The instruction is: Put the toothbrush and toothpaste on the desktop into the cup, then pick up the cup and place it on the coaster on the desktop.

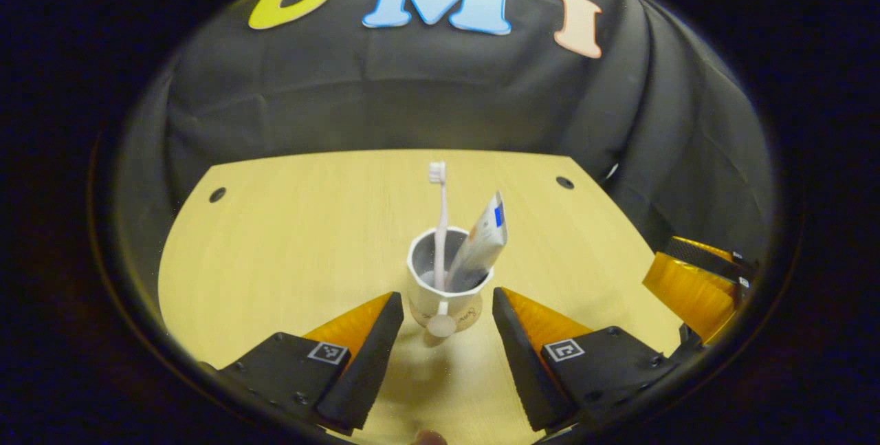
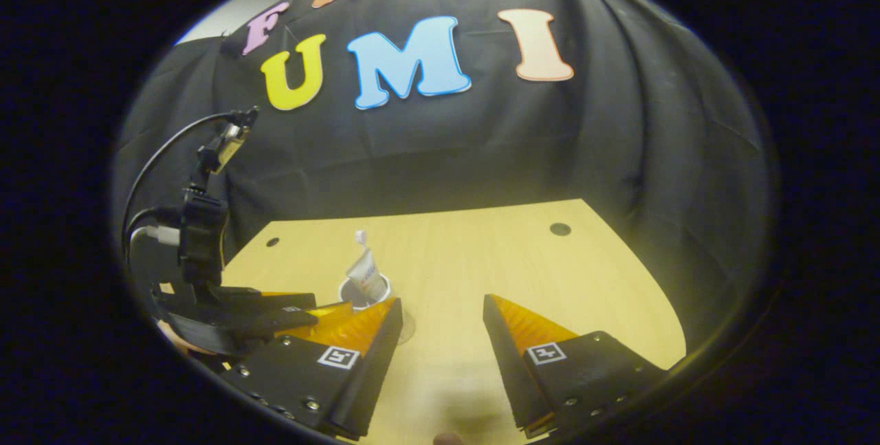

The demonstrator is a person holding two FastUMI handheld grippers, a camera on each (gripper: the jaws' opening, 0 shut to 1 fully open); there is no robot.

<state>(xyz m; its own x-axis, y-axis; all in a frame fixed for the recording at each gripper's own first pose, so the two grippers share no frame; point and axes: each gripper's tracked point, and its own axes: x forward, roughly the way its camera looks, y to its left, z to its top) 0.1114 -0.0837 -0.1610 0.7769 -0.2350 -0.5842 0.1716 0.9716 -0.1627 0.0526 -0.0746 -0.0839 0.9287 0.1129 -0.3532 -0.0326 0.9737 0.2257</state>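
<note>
A: Left hand-held gripper (image 1: 447, 311) was wide open, fingers (image 1: 361, 355) spread either side of the cup (image 1: 447, 280), not touching it.

B: And the cup itself?

A: White cup, upright on the wooden surface (image 1: 289, 239), approx. centred between the two fingertips, just ahead of them. A pale round shape sat at the cup's front near its base; couldn't tell what it was.

B: Contents?

A: Toothbrush (image 1: 440, 218) was standing in it, head up, almost vertical on the left side. Toothpaste (image 1: 481, 245) tube was in there too, leaning to the right, crimped end up, w/ a blue patch near the top.

B: Coaster?

A: Couldn't make one out for sure. In the right gripper view there was a faint round outline on the surface by the cup's base, too dim to call.

B: Right hand-held gripper (image 2: 440, 314)?

A: Also open, jaws well apart, nothing between them, over bare surface. In the left gripper view it showed at the far right edge, well apart from the cup.

B: And from the right gripper view?

A: The cup sat left of centre, just beyond the left finger (image 2: 357, 355), tube poking out. The left unit was beside it at the left, w/ a cable (image 2: 161, 153) looping up from it.
</note>
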